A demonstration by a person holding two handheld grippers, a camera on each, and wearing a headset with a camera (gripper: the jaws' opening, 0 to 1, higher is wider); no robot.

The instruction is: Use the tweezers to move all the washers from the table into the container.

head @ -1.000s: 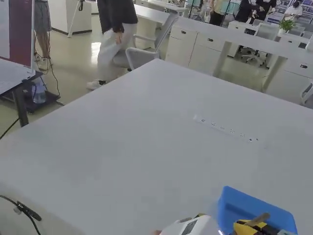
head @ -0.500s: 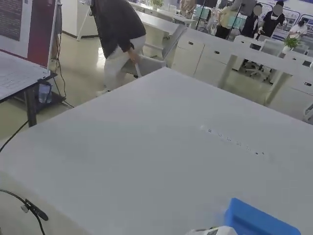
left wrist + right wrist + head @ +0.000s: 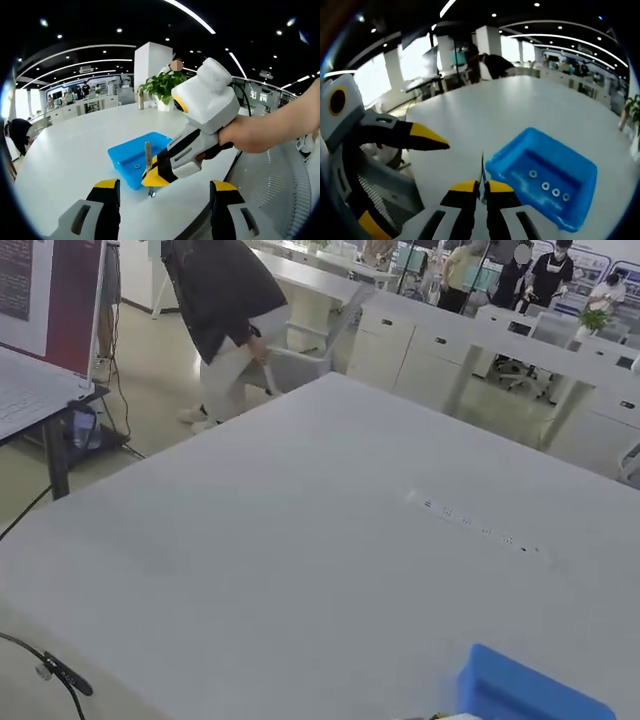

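Right gripper (image 3: 481,187): its yellow-tipped jaws are pressed together, and the thin tweezers (image 3: 482,172) are clamped between them, the blade pointing out over the table (image 3: 485,115). In the left gripper view this gripper is seen held in a hand (image 3: 250,132), nose down, close above the near table edge. A small metal bit is seen right at its tip; whether it is a washer cannot be told.

Left gripper (image 3: 164,183): the jaws are held wide apart, with nothing between them. It is kept to the left of the right gripper, near the table edge.

Just beyond the tweezers and slightly right, the blue container (image 3: 530,205) is seen sitting on the table. Four washers (image 3: 545,186) are counted in a loose row on its floor.

Farther out, in the head view, the container's corner is caught at the near right. A black cable (image 3: 55,670) is draped at the near left edge. Far left, a person (image 3: 225,300) is bent over a chair (image 3: 300,365).
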